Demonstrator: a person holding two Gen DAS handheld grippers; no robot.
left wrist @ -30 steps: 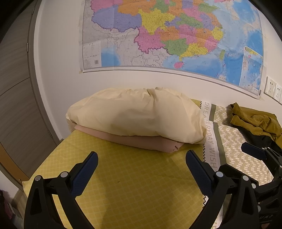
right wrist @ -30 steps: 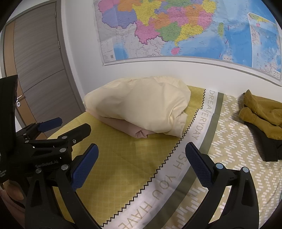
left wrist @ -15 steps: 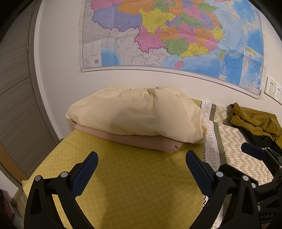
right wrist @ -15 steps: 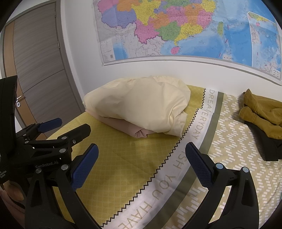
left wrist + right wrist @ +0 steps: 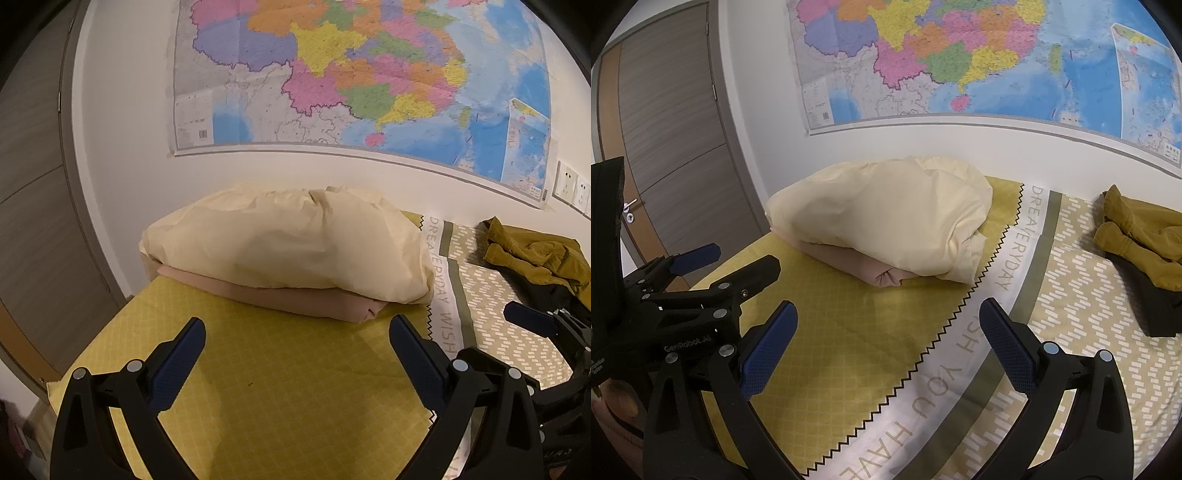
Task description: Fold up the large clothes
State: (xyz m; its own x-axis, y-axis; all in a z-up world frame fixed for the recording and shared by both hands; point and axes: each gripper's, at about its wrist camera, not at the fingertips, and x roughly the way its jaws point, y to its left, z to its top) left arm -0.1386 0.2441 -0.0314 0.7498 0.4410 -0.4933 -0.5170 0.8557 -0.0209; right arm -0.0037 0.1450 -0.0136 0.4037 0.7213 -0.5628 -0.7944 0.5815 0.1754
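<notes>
Both of your grippers hang spread wide and holding nothing above the yellow bedspread (image 5: pixel 295 398): your left gripper (image 5: pixel 297 356) faces the pillow (image 5: pixel 288 243), and your right gripper (image 5: pixel 886 341) sits just beside it, over the zigzag edge where the yellow meets the lettered white band. That cream pillow rests on a folded pink cloth (image 5: pixel 295 299) near the wall under the map (image 5: pixel 369 74). Your clothes (image 5: pixel 1141 229), a mustard garment on top of a dark one, lie crumpled well apart to the right on the patterned side of the bed.
</notes>
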